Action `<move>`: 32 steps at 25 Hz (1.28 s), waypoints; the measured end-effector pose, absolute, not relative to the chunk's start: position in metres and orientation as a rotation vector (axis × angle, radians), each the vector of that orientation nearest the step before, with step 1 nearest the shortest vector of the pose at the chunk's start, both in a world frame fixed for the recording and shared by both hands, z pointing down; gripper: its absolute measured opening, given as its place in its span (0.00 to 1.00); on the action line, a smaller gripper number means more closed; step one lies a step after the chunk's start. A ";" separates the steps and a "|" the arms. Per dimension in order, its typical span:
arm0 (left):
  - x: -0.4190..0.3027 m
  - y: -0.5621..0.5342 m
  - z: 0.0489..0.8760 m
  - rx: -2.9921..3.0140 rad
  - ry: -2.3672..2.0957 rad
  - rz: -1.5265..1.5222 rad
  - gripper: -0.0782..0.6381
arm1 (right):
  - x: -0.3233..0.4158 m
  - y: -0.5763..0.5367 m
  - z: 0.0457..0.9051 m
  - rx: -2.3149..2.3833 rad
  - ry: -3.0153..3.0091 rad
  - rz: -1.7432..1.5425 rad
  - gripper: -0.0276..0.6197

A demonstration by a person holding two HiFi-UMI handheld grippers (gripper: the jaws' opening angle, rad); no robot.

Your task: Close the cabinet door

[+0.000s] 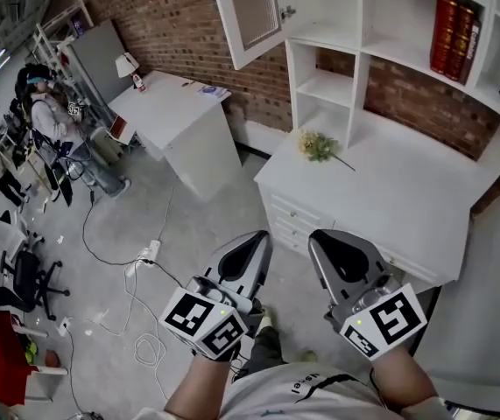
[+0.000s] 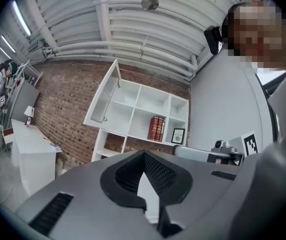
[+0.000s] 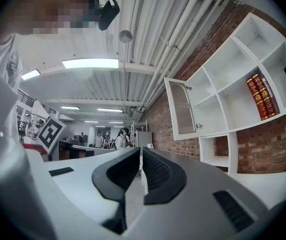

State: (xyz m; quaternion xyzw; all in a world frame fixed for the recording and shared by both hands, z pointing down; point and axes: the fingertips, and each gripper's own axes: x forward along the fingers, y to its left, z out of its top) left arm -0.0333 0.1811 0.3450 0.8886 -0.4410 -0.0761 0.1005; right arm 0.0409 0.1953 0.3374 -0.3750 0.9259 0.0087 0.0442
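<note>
head view has the white cabinet door with a glass pane [image 1: 251,11] at the top middle, swung wide open, well apart from both grippers. left gripper [image 1: 251,243] and right gripper [image 1: 330,243] are pinched closed, holding nothing. the door looks light and stiff. push its white edge near the small metal knob [image 1: 290,12], not the breakable glass.
</note>
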 end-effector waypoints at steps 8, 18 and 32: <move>-0.080 0.071 0.338 2.682 -1.262 -0.216 0.12 | -0.018 0.082 0.337 -1.242 2.825 0.045 0.07; -0.144 -0.056 0.324 2.756 -1.191 -0.218 0.12 | -0.084 -0.053 0.322 -1.409 2.748 0.104 0.08; -0.174 -0.181 0.317 2.665 -1.370 -0.271 0.12 | -0.109 -0.239 0.304 -1.502 2.734 0.236 0.24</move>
